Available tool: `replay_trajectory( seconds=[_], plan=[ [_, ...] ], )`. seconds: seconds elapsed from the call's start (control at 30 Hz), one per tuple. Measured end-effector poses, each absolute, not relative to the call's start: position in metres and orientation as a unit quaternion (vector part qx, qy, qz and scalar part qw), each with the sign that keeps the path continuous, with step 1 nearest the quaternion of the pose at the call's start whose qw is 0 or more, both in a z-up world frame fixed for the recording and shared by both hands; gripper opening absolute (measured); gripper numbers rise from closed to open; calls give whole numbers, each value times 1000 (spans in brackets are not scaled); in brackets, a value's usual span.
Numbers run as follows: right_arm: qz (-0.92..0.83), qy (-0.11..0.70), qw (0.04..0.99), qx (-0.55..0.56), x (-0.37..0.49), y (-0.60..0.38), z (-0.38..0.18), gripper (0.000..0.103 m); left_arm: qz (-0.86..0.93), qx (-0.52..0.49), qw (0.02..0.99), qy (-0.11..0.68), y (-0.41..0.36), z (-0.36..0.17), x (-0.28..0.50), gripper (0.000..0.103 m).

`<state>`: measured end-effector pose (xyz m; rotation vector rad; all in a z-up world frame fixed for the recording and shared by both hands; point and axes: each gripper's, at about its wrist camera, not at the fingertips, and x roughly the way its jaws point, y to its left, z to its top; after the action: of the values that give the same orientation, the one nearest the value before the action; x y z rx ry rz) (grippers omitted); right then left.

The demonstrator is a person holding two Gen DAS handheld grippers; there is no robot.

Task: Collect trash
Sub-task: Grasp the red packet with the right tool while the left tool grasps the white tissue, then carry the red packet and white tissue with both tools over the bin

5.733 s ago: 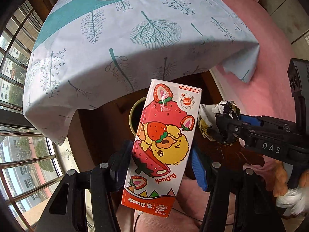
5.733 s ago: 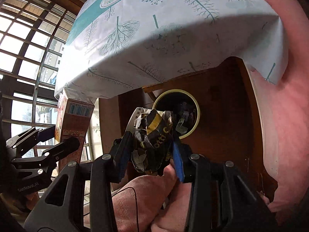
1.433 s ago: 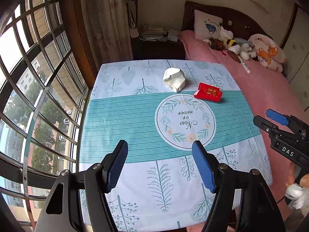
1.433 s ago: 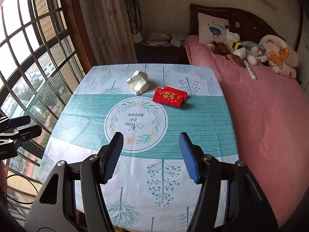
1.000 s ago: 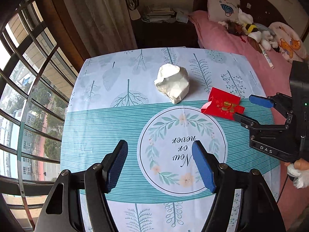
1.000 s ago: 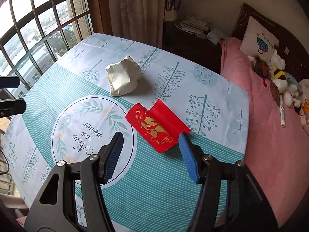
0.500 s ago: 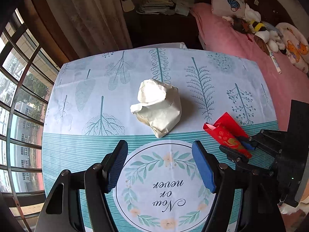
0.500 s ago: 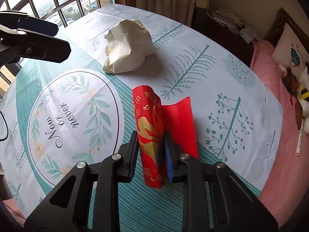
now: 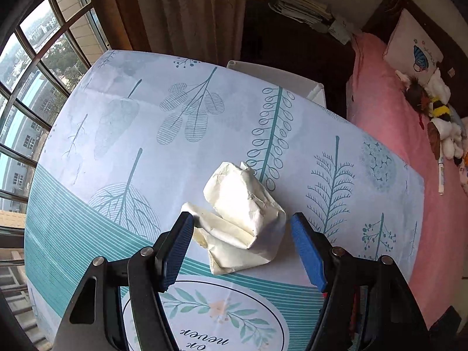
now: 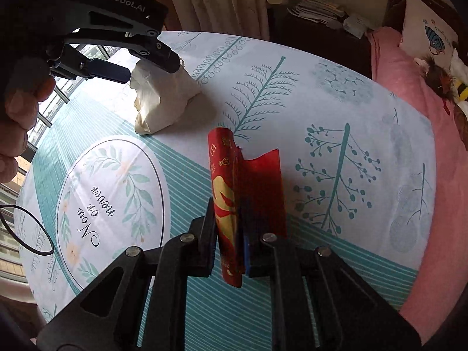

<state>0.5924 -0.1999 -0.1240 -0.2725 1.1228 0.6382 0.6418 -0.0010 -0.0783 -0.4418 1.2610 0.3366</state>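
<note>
A crumpled white paper ball (image 9: 242,213) lies on the tablecloth (image 9: 146,134). My left gripper (image 9: 241,219) points down over it, open, one blue pad on each side and neither touching the paper. From the right wrist view the left gripper (image 10: 147,68) hovers at the top of the paper ball (image 10: 166,102), with a person's hand (image 10: 17,111) holding it. My right gripper (image 10: 229,207) is closing its jaws on a red envelope (image 10: 222,169). The envelope is pinched and folded upright between the pads, its lower edge near the cloth.
A pink bed (image 9: 409,175) with plush toys (image 9: 438,117) runs along the table's right side. A white chair back (image 9: 275,76) stands behind the far edge. Windows (image 9: 29,87) line the left. A printed round emblem (image 10: 108,193) marks the cloth's middle.
My left gripper came down and forward until the paper ball sits between its open fingers. My right gripper closed on the red envelope, folding it upright.
</note>
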Motion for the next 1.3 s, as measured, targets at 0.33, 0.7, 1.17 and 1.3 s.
replay_trajectory(
  seconds=[0.33, 0.7, 1.17, 1.3],
  plan=[
    [298, 523, 792, -102, 573, -203, -119, 11, 158, -178, 766, 597, -8, -105, 669, 59],
    [297, 531, 790, -76, 551, -207, -113, 10, 93, -127, 788, 595, -26, -92, 623, 37],
    [280, 555, 783, 4, 436, -196, -77, 10, 23, -100, 802, 589, -20, -34, 419, 37],
    [267, 558, 786, 17, 380, -184, -61, 10, 5, -95, 808, 582, -4, -17, 352, 37]
  ],
)
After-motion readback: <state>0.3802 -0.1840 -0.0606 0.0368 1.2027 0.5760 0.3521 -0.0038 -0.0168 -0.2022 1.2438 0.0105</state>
